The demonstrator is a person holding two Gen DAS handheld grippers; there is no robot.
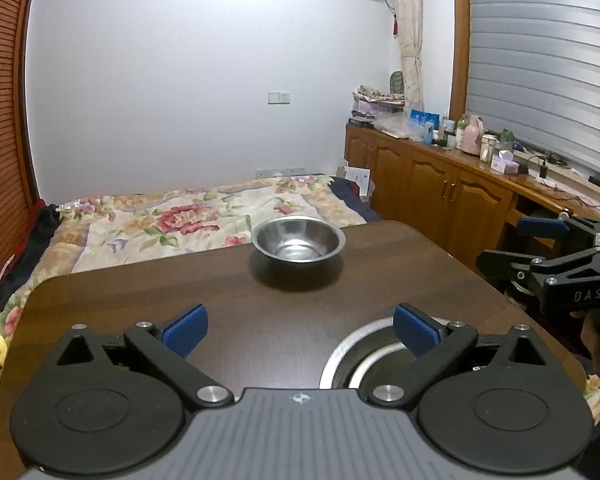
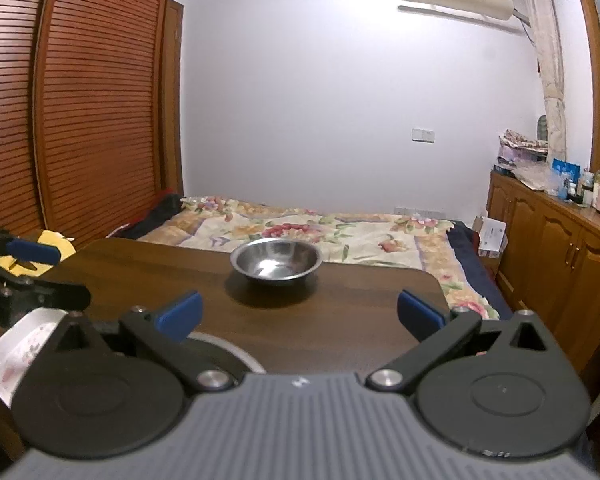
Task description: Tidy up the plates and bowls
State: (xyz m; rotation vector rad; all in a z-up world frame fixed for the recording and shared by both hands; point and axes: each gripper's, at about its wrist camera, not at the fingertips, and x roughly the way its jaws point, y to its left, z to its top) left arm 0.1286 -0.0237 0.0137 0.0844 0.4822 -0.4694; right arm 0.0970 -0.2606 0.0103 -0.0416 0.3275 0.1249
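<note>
Two grippers, left gripper (image 1: pixel 300 330) and right gripper (image 2: pixel 300 316), jaws wide, nothing held | steel bowl (image 1: pixel 298 243) upright on surface (image 1: pixel 260 320), far side | metal plate (image 1: pixel 352 354) near edge

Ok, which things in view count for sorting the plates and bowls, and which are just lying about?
For the job:
- steel bowl, far end of the table
- metal dish near the left gripper
- white plate, near left

Lying about:
- floral quilt
- bottles and tissue box on the cabinet
</note>
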